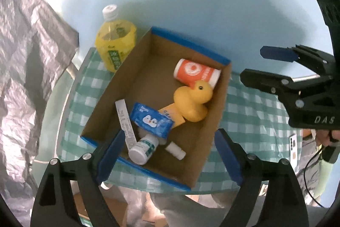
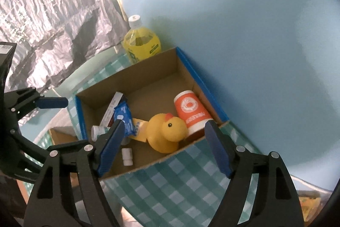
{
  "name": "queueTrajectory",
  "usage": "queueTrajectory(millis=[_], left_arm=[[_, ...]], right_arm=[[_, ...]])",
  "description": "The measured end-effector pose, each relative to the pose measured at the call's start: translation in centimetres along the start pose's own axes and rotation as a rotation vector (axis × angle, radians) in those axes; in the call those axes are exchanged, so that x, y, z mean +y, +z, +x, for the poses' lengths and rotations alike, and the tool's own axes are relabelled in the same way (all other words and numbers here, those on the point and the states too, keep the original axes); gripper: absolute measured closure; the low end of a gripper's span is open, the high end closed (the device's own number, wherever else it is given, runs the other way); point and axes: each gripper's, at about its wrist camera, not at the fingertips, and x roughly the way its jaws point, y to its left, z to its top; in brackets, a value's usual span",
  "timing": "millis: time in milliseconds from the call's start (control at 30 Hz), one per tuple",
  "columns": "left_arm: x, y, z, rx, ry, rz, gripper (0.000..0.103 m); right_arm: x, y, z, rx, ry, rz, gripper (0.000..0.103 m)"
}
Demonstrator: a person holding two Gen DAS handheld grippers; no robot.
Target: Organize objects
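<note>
Table (image 1: pixel 250 112): checked green cloth.
Box (image 1: pixel 221 99): on the table, against the blue wall.
Bottle (image 1: pixel 115 42): yellow, upright beside the box.
Duck (image 1: pixel 194 102): in the box, touching the orange cup (image 1: pixel 196 73).
Wipes (image 1: pixel 150 120): blue pack in the box.
Left gripper (image 1: pixel 170 161): released, empty.
Right gripper (image 2: pixel 163 146): released, empty.

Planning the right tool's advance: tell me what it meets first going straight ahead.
Likely the rubber duck inside the cardboard box; the open right tool points at it, though depth is unclear.
</note>
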Motion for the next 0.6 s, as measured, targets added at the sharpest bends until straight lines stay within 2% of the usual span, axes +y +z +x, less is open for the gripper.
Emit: queueTrajectory(millis=[200, 300, 500, 600], left_arm=[[-2.4, 0.0, -2.5, -0.015, 0.014, 0.055, 0.013], [-3.2, 0.1, -3.9, -0.033, -0.003, 0.062, 0.012], [-4.3, 0.5, -5.9, -0.068, -0.006, 0.07, 0.002], [-4.5, 0.6, -6.5, -0.082, 0.003, 0.075, 0.001]], right_arm=[[-0.7, -0.6, -2.8, -0.018, -0.019, 0.015, 0.024], [-1.2, -1.0, -3.8, -0.026, -0.021, 0.038, 0.024], [-2.2, -2.0, -5.4, -0.032, -0.029, 0.092, 0.024], [-2.4, -2.5, -6.1, -0.034, -0.039, 0.101, 0.024]])
